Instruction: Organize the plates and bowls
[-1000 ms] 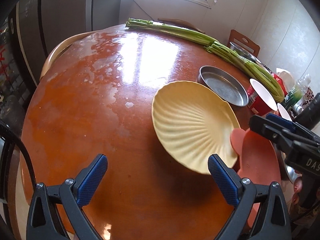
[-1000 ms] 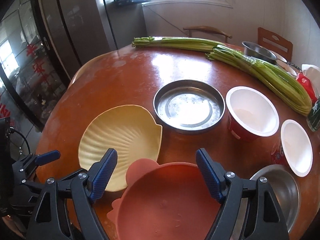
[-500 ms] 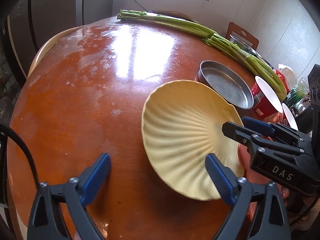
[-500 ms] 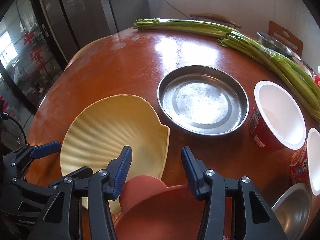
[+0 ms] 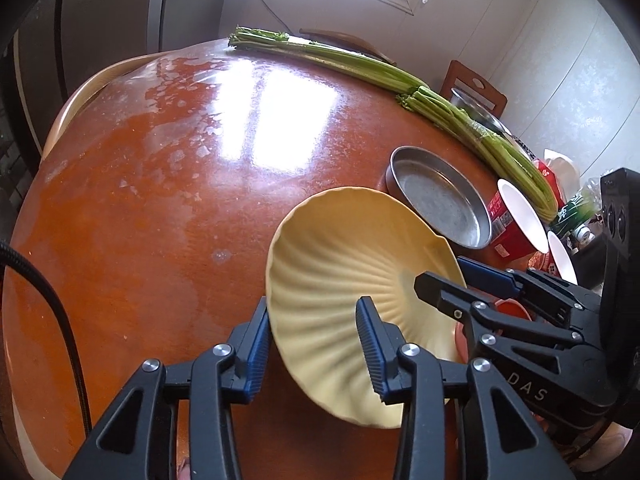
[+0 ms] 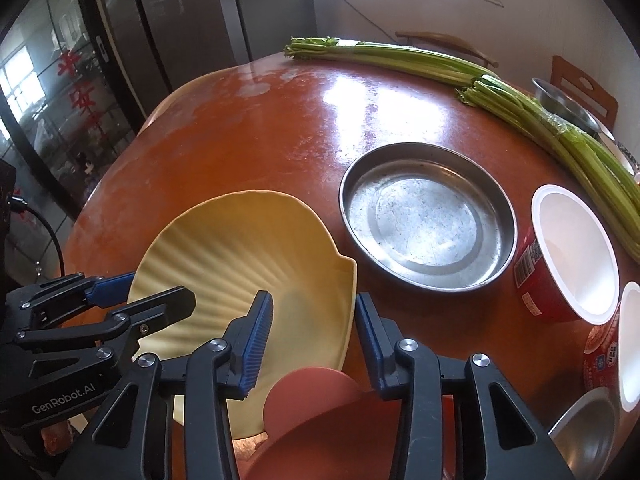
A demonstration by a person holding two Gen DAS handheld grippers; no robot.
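Note:
A yellow shell-shaped plate (image 5: 344,264) is tilted up off the red table, its near edges between both grippers. My left gripper (image 5: 314,352) straddles the plate's left rim, with the jaws partly closed and a gap still showing. My right gripper (image 6: 312,344) straddles the plate's (image 6: 240,248) right rim the same way; it also shows in the left wrist view (image 5: 472,280). A salmon-pink plate (image 6: 316,404) lies below the right gripper. A round steel plate (image 6: 428,216) sits behind.
Two red paper bowls with white insides (image 6: 572,256) and a steel bowl (image 6: 584,432) stand at the right. Long celery stalks (image 6: 500,88) lie across the back of the round red table (image 5: 180,184). Another steel bowl (image 6: 560,100) and chairs are at the far edge.
Both grippers have moved in onto the yellow plate and narrowed their jaws around its rims. The plate has tipped up from lying flat on the table.

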